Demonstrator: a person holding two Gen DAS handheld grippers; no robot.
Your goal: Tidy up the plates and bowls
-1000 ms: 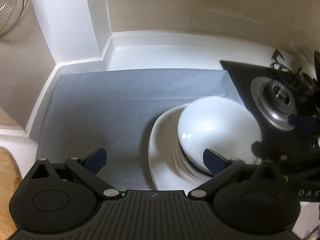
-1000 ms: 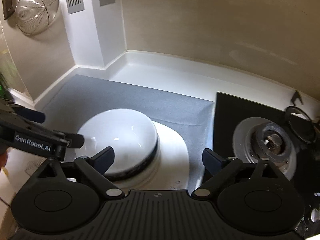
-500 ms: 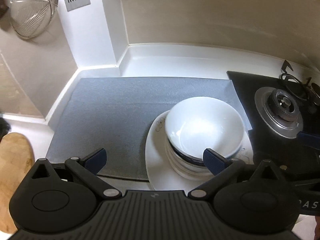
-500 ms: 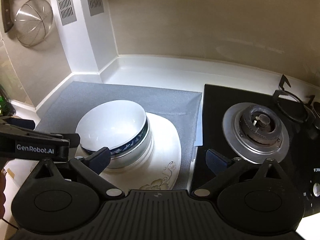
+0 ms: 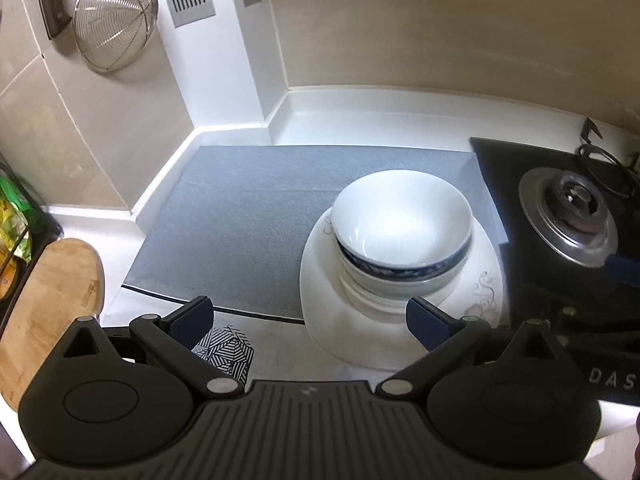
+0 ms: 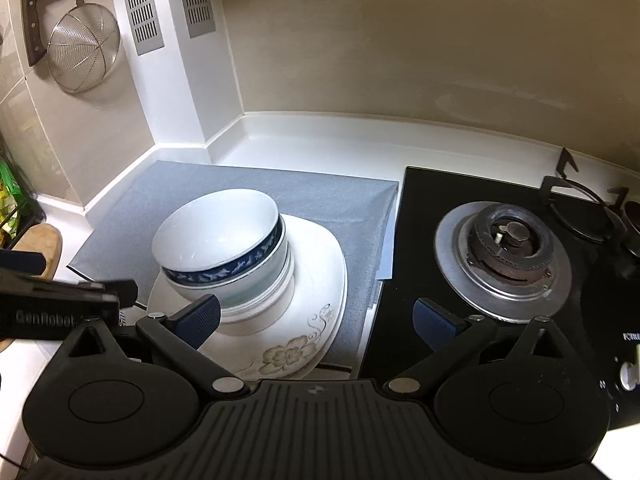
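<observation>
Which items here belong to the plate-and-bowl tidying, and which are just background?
Job: blue-banded bowl nested on top of the bowl stack; floral plate under them; grey mat beneath; left gripper and right gripper, both open and empty.

Background: gas burner, wire strainer, cleaver, wooden board.

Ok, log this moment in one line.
left claw: open, empty | right claw: open, empty | blue-banded white bowl stack: on floral white plate

Grey mat (image 5: 256, 216) on counter; strainer (image 5: 114, 20) on wall; gas burner (image 6: 504, 252) right
</observation>
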